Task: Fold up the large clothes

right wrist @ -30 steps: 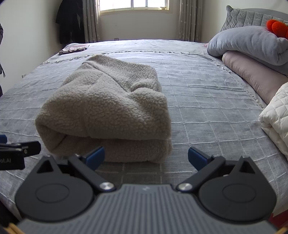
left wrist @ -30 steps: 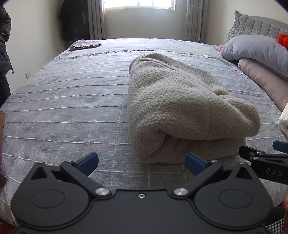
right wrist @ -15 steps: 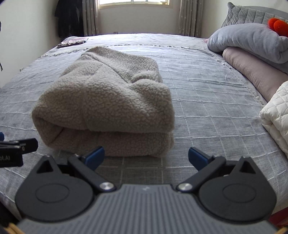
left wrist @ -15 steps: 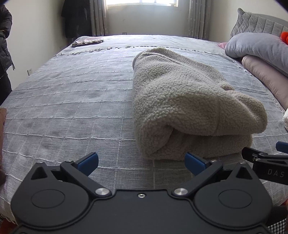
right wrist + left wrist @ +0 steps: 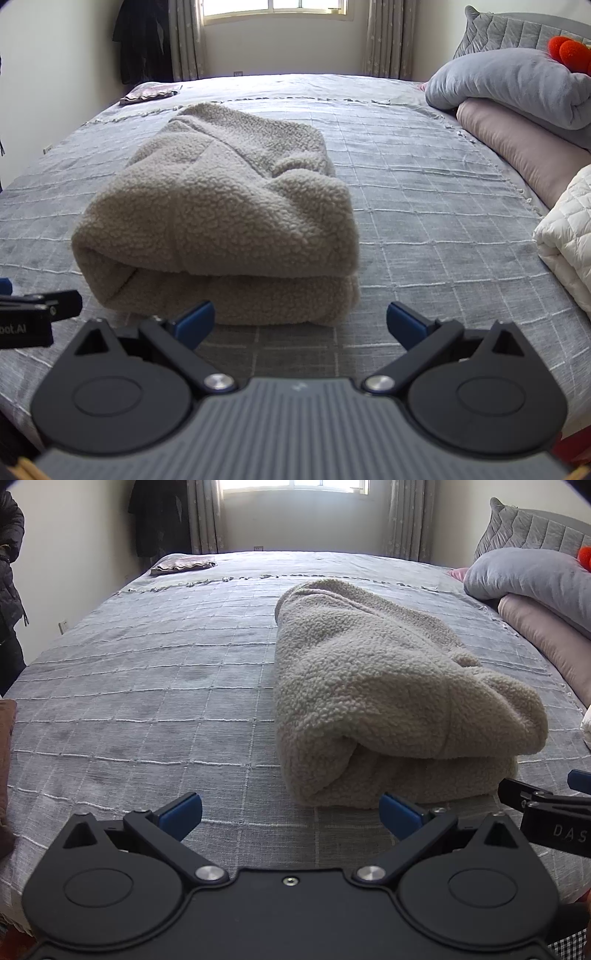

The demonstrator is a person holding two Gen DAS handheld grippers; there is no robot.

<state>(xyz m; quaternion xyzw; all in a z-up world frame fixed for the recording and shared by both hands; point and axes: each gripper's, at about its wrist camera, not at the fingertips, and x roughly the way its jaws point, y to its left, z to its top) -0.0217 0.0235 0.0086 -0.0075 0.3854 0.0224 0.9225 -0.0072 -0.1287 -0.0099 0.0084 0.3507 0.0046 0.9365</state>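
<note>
A beige fleece garment (image 5: 376, 686) lies folded into a thick bundle on the grey checked bedspread (image 5: 147, 686); it also shows in the right wrist view (image 5: 229, 221). My left gripper (image 5: 290, 810) is open and empty, just short of the bundle's near left corner. My right gripper (image 5: 301, 321) is open and empty, just short of the bundle's near right edge. The right gripper's tip (image 5: 546, 805) shows at the right of the left wrist view; the left gripper's tip (image 5: 40, 310) shows at the left of the right wrist view.
Grey and pink pillows (image 5: 517, 96) and a white quilted blanket (image 5: 569, 236) lie along the right side of the bed. A small folded cloth (image 5: 183, 565) sits at the far left corner. Dark clothes (image 5: 142, 40) hang by the curtained window.
Both grippers moved slightly forward and down toward the folded bundle, which now looms larger. Both stayed open and empty.
</note>
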